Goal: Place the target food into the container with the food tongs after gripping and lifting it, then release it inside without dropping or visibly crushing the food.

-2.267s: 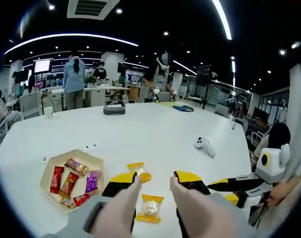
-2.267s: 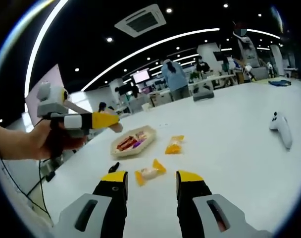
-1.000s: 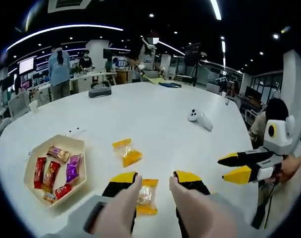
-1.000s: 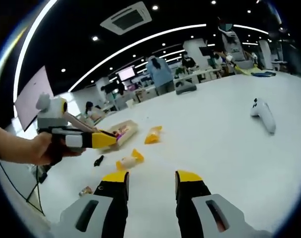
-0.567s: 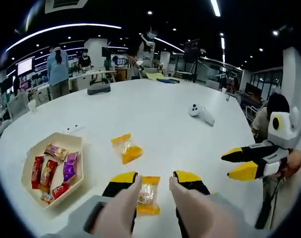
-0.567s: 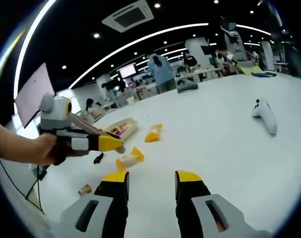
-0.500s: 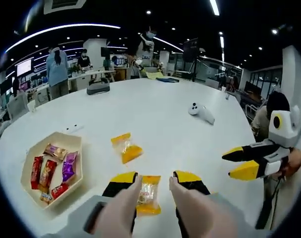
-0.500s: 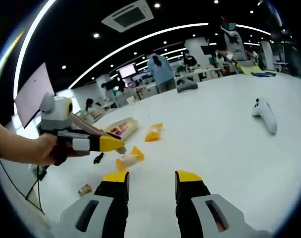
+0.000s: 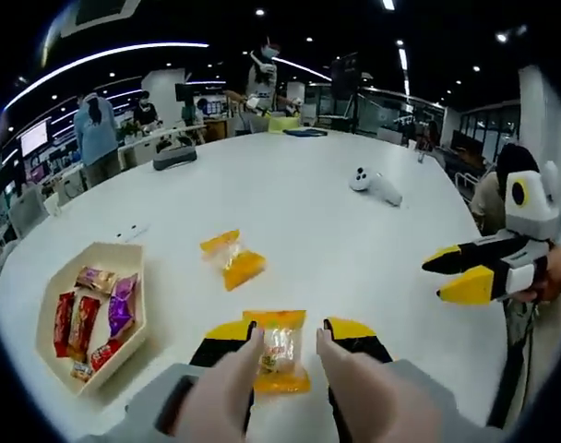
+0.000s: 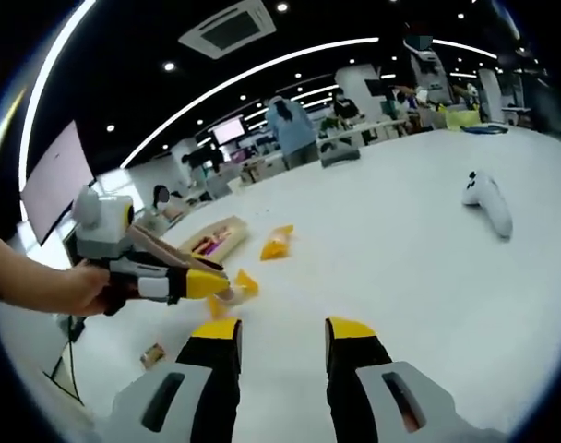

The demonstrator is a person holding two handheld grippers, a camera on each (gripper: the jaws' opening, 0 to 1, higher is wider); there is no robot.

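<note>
yellow snack packet (image 9: 280,352) lies lengthwise between left hand-held gripper (image 9: 283,343) jaws.

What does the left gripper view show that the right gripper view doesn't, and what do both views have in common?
Left gripper view: the individual wrapped snacks lying in the hexagonal tray, and the nearer yellow snack packet lying between the left hand-held gripper and its open jaws. Right gripper view: a small wrapped item lying apart at the near left, and a person's hand holding the left hand-held gripper. Shared: the white table, the tray, two yellow packets, the white controller and the right hand-held gripper, which is open.
</note>
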